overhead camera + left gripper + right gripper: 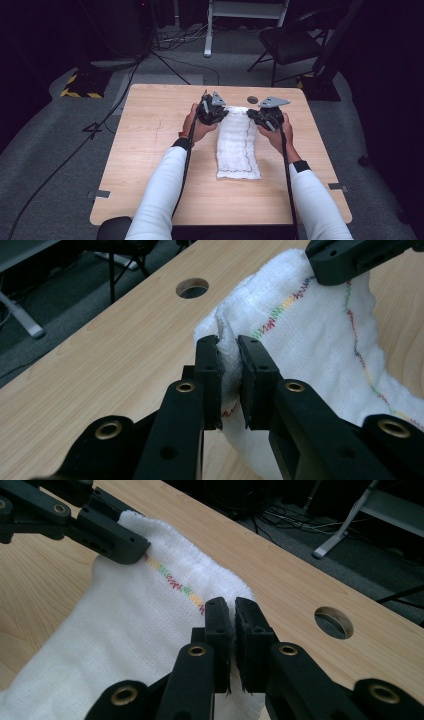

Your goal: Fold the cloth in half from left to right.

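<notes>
Left claw (230, 370): clamped on far left corner of towel (238, 145).
Right claw (233, 625): clamped on far right corner.
Towel: centre frame on desk (150, 150), long axis toward bottom edge, near end flat.
Nearer hand: neither, one per corner.

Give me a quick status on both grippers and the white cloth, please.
Left gripper shut on white woven cloth with coloured stitching, far corner. Right gripper shut on the other far corner. Near end on wooden table; path clear.
</notes>
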The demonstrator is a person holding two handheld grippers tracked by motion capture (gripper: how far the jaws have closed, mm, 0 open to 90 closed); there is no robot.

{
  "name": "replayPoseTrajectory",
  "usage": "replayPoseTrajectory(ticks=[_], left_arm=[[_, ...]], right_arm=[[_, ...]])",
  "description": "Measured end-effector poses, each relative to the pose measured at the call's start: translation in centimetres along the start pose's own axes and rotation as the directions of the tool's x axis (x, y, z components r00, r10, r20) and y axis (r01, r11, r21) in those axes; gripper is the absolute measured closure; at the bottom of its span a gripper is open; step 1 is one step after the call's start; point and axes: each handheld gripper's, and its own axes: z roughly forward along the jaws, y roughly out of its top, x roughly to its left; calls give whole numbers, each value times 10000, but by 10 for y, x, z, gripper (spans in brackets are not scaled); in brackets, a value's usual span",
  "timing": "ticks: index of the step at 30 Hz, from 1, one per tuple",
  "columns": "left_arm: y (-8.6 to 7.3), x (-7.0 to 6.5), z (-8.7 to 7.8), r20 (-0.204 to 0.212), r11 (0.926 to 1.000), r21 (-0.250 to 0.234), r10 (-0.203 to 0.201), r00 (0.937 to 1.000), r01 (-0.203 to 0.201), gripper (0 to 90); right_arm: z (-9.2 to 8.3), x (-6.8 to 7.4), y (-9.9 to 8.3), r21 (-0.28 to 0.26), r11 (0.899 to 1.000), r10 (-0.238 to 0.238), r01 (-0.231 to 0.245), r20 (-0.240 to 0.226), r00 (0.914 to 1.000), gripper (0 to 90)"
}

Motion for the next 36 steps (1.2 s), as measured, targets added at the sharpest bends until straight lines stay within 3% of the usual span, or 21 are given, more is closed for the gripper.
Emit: replayPoseTrajectory(ticks=[9,18,23,28,31,36], left_arm=[[-11,-8,-12,614,9995,-5,319,9976,-319,801],[-27,-26,-25,1271,9969,-197,785,9888,-766,797],[-38,-39,-33,1723,9929,-204,1191,9778,-1173,792],[-51,-53,-42,2321,9863,-123,1628,9590,-1645,788],[-58,-59,-46,2516,9858,-76,1641,9538,-1676,786],[-70,-78,-51,2615,9784,283,1905,9462,-2048,780]], right_arm=[[-9,10,-8,-36,9996,-282,281,-548,9981,855],[-25,24,-22,-47,9978,-666,666,-1377,9882,856],[-37,28,-31,-54,9970,-770,774,-1927,9782,856],[-46,36,-46,74,9955,-896,945,-2540,9630,855],[-51,43,-54,165,9939,-1001,1094,-2870,9527,854],[-59,52,-65,264,9917,-1108,1260,-3244,9394,851]])
